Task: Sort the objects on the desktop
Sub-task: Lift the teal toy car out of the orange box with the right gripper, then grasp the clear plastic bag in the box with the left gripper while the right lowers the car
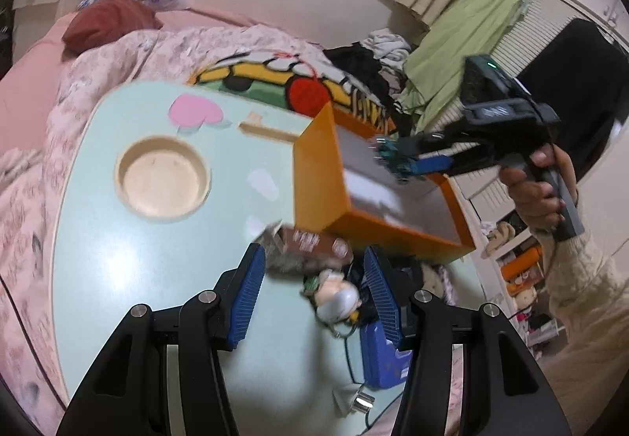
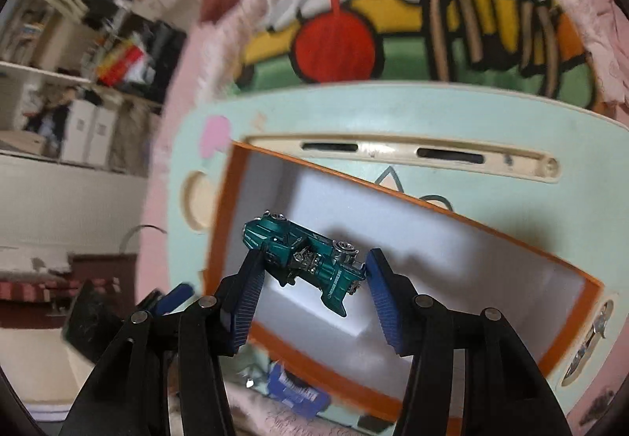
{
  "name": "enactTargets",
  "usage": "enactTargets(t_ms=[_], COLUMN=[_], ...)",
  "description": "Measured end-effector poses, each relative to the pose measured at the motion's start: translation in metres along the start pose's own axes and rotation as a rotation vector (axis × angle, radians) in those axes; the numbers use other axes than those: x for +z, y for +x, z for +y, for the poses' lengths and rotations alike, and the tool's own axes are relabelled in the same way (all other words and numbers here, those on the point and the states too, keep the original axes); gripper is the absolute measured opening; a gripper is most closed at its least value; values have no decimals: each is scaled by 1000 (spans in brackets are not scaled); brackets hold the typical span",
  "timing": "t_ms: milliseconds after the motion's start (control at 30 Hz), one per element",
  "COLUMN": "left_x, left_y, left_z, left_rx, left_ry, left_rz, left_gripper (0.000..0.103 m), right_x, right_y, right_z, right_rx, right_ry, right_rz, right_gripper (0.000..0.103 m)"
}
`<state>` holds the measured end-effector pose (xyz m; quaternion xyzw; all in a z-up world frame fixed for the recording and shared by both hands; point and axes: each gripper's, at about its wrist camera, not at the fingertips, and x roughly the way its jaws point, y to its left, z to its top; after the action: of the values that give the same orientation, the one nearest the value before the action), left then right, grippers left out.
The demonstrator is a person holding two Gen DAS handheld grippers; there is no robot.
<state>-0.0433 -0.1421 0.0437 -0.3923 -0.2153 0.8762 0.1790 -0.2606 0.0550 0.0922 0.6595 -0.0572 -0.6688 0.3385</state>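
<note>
My right gripper (image 2: pixel 310 271) is shut on a teal toy car (image 2: pixel 302 257) and holds it above the open orange box (image 2: pixel 220 239), whose white inside is empty. In the left wrist view the right gripper (image 1: pixel 397 160) hangs over the same box (image 1: pixel 314 176) with the car (image 1: pixel 393 159) at its tips. My left gripper (image 1: pixel 312 275) is open above the mint-green lap table (image 1: pixel 118 259). Between its fingers lie a brown carton (image 1: pixel 310 241) and a small white figure (image 1: pixel 334 296).
A blue box (image 1: pixel 379 361) and a cable with a plug (image 1: pixel 359 402) lie near the table's right edge. The table has a round cup recess (image 1: pixel 163 178) and sits on a pink bed with a colourful cushion (image 1: pixel 298 82).
</note>
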Motion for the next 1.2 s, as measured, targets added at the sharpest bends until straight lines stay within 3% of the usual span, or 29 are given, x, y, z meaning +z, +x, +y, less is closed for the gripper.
enactTargets(t_ms=[167,233,267,367,467,567,700,767,800,933,1067,1200], left_x=[37,56,64,79,81,77,68,61,60,68,90,101], left_y=[13,33,45,97,145,176,211,222,222,215,173,106], left_z=[-30,-54,-65,-96,-115,-124,-132,-133,-136,-125,-112,-114], left_rx=[-36,-58,-66,-76,-3,57,122,145,145,101,-13,-98], left_ry=[78,112,124,150,178,192,213,222,238,177,118,142], left_rz=[62,161,222,463,618,713,815,855,847,813,650,478], left_gripper=[53,53,53,53,53,53,53,44,33,32,32,32], right_x=[-71,-101,-113,-155,-185,-203,-207,-201,-199,-195,-202,-208], right_y=[-72,-80,-63,-52,-32,-7,13,17,20,19,3,-6], right_z=[-35,-45,-28,-49,-62,-68,-71,-69,-70,-76,-84,-83], right_rx=[16,-8,-18,-38,-56,-89,-155,-175,-176,-127,-118,-179], right_ry=[-40,-45,-43,-16,-3,-15,-53,-69,-72,-48,-42,-85], right_rz=[-115,-109,-96,-25,35,77,71,27,5,-70,-156,-193], right_gripper=[53,53,53,53,53,53,53,53,54,54,60,60])
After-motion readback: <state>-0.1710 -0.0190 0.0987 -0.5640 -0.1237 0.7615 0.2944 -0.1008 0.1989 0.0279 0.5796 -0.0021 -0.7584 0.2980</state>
